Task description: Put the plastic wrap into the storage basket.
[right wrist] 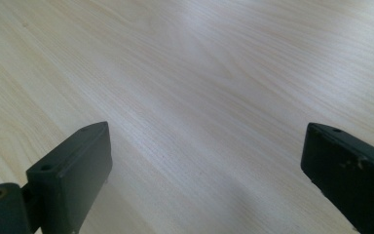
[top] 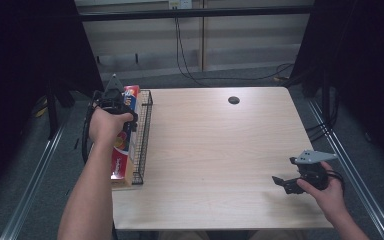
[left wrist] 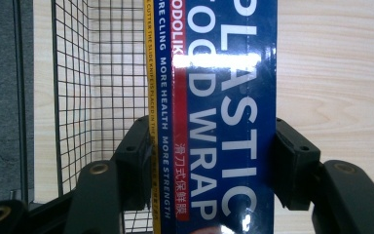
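From the high view, a pale wood-grain desk (top: 215,150) stands on grey carpet between dark curtains, with a round black grommet (top: 234,100) near its far edge. At its left edge a black wire basket (top: 143,135) holds the long plastic wrap box (top: 130,100), where the left tongs (top: 125,117) meet it. The right tongs (top: 282,182) rest low over bare desk at the near right.

In the left gripper view, the left tongs (left wrist: 209,165) clamp the glossy blue box (left wrist: 224,122) across its width, beside thin square mesh (left wrist: 102,97).

In the right gripper view, the right tongs (right wrist: 207,170) gape wide, empty, over smooth wood.

A round black grommet (top: 234,100) sits near the wooden table's (top: 220,150) far edge.
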Demonstrator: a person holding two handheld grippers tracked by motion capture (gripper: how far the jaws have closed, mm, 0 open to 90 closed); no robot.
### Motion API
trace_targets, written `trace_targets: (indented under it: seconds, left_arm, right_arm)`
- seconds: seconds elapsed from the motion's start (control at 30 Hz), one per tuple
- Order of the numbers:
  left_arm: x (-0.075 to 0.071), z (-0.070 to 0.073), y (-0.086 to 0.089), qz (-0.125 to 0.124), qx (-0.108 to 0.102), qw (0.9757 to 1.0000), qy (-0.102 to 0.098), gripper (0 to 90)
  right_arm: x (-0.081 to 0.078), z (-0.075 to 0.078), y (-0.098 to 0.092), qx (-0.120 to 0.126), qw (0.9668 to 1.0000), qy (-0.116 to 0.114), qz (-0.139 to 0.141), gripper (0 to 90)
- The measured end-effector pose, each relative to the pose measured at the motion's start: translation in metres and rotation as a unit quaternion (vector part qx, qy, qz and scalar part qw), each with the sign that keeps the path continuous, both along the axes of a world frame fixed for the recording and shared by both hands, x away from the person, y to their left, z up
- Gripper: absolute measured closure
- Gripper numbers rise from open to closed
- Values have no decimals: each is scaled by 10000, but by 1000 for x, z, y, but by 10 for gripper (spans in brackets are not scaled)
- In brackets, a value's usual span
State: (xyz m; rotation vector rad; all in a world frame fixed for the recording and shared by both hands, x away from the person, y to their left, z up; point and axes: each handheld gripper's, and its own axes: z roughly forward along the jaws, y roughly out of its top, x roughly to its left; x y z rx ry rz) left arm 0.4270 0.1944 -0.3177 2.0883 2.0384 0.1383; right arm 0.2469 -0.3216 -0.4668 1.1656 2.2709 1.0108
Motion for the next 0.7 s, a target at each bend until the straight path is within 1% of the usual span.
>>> trace_targets:
  seconds: [0.2,0.27,0.4,0.43,0.47,0.5,0.53,0.63,0.7]
  left_arm:
    - [5,-4,-1,-14,39,10000,-4,432]
    - [6,-6,-1,-34,71,10000,4,432]
    - [9,-9,-1,-57,113,9999,16,432]
    - [10,-10,-1,-59,113,9999,-1,432]
    - [11,-11,0,-50,89,9999,24,432]
    - [11,-12,1,-24,35,10000,15,432]
    - [12,-13,1,-20,28,10000,26,432]
    - [14,-14,2,9,67,10000,36,431]
    - [15,-15,3,31,43,10000,23,432]
  right_arm:
    - [0,-1,1,18,10000,31,32,45]
    - [0,-1,1,-36,10000,13,20,45]
    - [0,-1,1,0,10000,27,24,45]
    - [0,-1,1,1,10000,22,27,45]
    - [0,-1,0,-4,10000,20,24,45]
    - [0,-1,1,5,10000,35,22,45]
    - [0,-1,0,-34,10000,21,17,45]
    - [1,-2,0,-22,10000,33,34,45]
    - [1,-2,1,-14,10000,20,44,45]
